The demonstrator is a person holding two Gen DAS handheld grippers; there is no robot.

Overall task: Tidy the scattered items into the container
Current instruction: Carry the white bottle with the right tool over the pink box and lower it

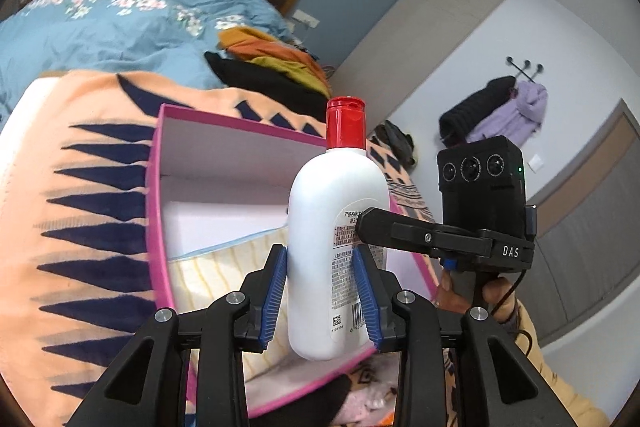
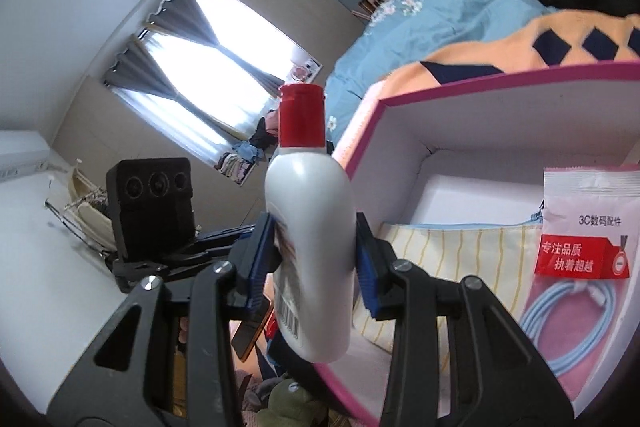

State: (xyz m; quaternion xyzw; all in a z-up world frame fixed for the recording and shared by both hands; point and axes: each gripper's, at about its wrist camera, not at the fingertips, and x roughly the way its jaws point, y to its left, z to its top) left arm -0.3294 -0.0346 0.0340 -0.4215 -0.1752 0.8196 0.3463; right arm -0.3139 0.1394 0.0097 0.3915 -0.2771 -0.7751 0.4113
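Through my left wrist camera, my left gripper (image 1: pixel 320 291) has its blue-padded jaws pressed on both sides of a white bottle (image 1: pixel 338 247) with a red cap (image 1: pixel 346 123), holding it upright above the near part of the pink box (image 1: pixel 154 195). The box sits on an orange blanket (image 1: pixel 80 187) with dark blue points, spread over the bed, and a cream striped pouch (image 1: pixel 224 267) lies on its white floor. My right gripper (image 1: pixel 362 227) reaches in from the right, one black finger lying against the bottle's label; from this side I cannot tell how its jaws stand. Further back on the bed lies a heap of clothes (image 1: pixel 272 67) on a blue floral duvet (image 1: pixel 120 19). Through my right wrist camera, my right gripper's (image 2: pixel 316 259) jaws also clamp the same bottle (image 2: pixel 312 227), one blue pad on each flank, cap (image 2: pixel 302 117) upward, at the box's near-left corner beside its pink wall (image 2: pixel 500 75). Inside the box the striped pouch (image 2: pixel 460 255) lies flat, and a packet with a coiled pale blue cable (image 2: pixel 576 267) rests against the right wall, overlapping the pouch. My left gripper's camera block (image 2: pixel 150 203) shows to the left.
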